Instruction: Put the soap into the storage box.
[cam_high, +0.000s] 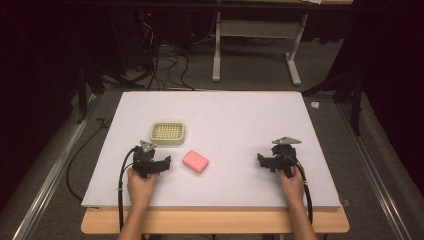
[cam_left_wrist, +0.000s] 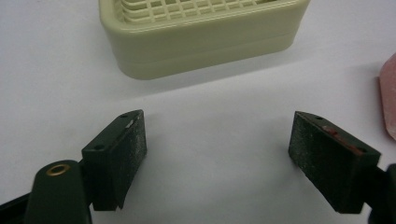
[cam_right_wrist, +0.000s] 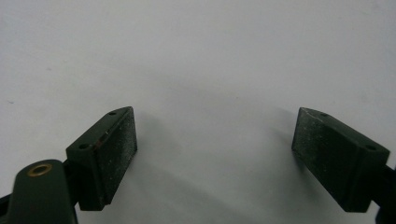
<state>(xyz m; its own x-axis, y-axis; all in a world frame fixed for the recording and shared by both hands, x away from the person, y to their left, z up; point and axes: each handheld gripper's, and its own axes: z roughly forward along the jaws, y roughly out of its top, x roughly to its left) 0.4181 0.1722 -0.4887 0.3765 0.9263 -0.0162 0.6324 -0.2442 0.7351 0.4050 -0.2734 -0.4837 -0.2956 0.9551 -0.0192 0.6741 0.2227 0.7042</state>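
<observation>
A pink soap bar (cam_high: 195, 161) lies on the white table top (cam_high: 235, 120), and its edge shows at the right of the left gripper view (cam_left_wrist: 388, 100). A pale green slatted soap dish (cam_high: 168, 133) sits just behind and left of it, close ahead of the left jaws (cam_left_wrist: 201, 37). My left gripper (cam_high: 150, 159) rests on the table left of the soap, open, with nothing between its jaws (cam_left_wrist: 217, 149). My right gripper (cam_high: 277, 160) rests at the right side of the table, open over bare white surface (cam_right_wrist: 215, 149).
The white board lies on a wooden table whose front edge (cam_high: 215, 221) shows below it. Beyond the table stand a white frame's legs (cam_high: 216, 55) and cables (cam_high: 165, 65) on the floor. A small white object (cam_high: 315, 105) lies off the board's right edge.
</observation>
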